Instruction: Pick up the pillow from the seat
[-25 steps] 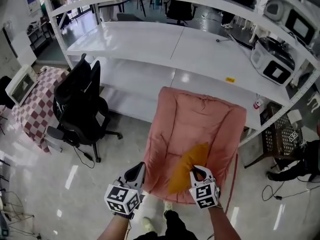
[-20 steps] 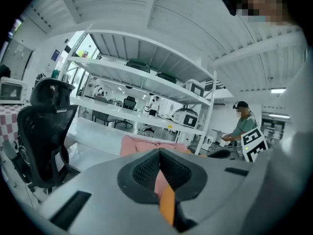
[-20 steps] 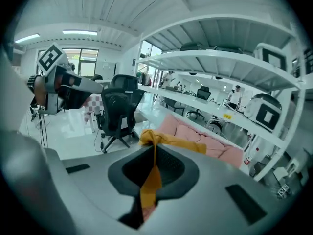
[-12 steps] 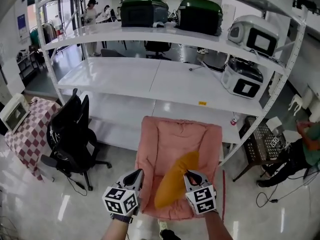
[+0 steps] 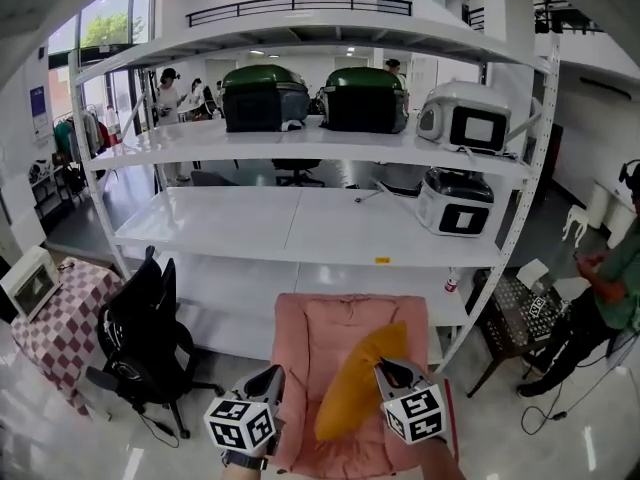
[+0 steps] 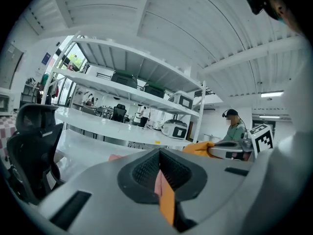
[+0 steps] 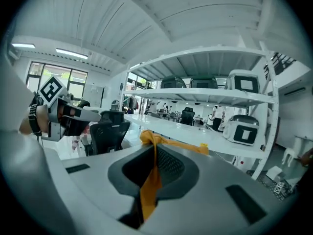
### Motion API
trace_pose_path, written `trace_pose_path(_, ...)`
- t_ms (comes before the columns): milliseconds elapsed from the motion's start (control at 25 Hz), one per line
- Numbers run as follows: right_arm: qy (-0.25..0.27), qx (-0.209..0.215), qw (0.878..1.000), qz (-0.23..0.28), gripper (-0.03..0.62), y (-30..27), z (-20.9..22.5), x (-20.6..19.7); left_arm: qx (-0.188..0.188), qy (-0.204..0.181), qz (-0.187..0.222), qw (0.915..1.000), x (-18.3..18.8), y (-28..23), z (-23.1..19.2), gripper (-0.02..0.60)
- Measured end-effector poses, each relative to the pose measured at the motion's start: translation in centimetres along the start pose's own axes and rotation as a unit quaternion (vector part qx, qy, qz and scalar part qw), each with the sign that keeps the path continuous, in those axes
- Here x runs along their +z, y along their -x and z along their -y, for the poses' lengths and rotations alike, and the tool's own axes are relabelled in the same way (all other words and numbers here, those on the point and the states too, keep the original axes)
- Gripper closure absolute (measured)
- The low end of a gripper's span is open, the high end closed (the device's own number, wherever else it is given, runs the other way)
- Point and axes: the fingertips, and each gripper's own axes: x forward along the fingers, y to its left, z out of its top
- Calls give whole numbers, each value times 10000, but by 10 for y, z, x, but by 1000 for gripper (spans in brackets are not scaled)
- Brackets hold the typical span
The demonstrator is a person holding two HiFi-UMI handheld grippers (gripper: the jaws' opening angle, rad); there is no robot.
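Note:
The orange pillow [image 5: 355,383] hangs upright in front of the pink padded seat [image 5: 335,328], lifted off its cushion. My right gripper [image 5: 388,368] is shut on the pillow's upper right corner. In the right gripper view the orange fabric [image 7: 151,138] is pinched between the jaws [image 7: 155,148] and bunches out past the tips. My left gripper [image 5: 270,378] is held at the seat's left edge, apart from the pillow. Its jaws [image 6: 159,153] are together, with only a thin pink and orange sliver showing in the slit. In the left gripper view the pillow [image 6: 198,148] shows at the right.
White shelving [image 5: 300,223] stands right behind the seat, with cookers [image 5: 455,200] and green lidded boxes [image 5: 265,93] on it. A black office chair [image 5: 140,338] and a checkered table [image 5: 50,308] stand at the left. A person [image 5: 610,288] sits at the right beside a wire crate [image 5: 515,313].
The head view has tilted up from the floor to the shelves. Both grippers have risen, and the pillow has come up off the seat in the right gripper.

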Motion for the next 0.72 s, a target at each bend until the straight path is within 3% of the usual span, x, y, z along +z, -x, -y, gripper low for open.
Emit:
trace_pose_path(360,-150,-197,9993,274,583,25,20,20,-73,-160,239,9996,21,9,20,577)
trace_pose_path(720,-94,-245,9992,313,583,37,17,17,-87,-197,264,9994,15,20,27,577)
